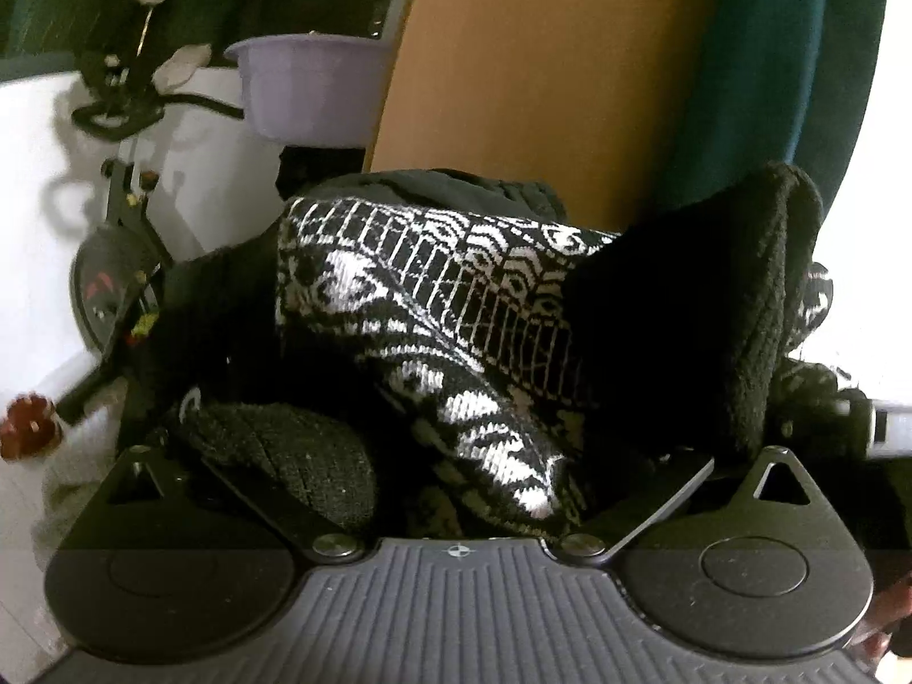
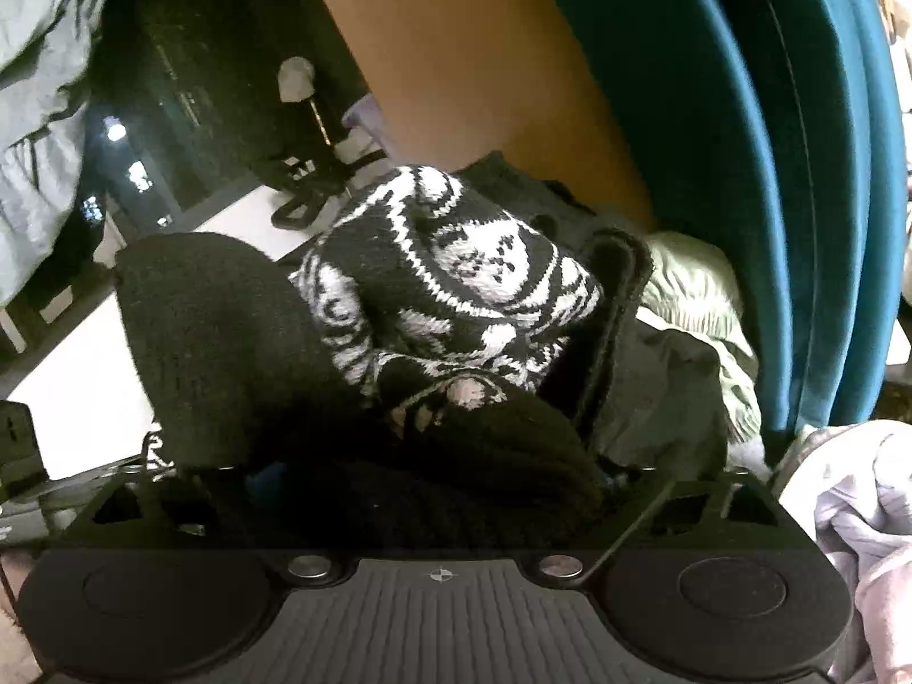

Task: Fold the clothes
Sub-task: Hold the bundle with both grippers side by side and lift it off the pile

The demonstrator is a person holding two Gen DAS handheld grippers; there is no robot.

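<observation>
Nearest the lens, one black-and-white patterned knit sweater [image 1: 456,308] is bunched into the left gripper [image 1: 456,490], whose fingers are buried in folds; I cannot tell how its jaws stand. The sweater hangs lifted between the two grippers. Behind it, left to right: one exercise bike [image 1: 122,216], one lavender basin [image 1: 308,85], one tan board [image 1: 547,68], one teal curtain [image 1: 786,57]. The right gripper [image 2: 433,484] is likewise smothered in the sweater [image 2: 456,285], jaws unreadable; pale laundry [image 2: 855,513] lies right.
</observation>
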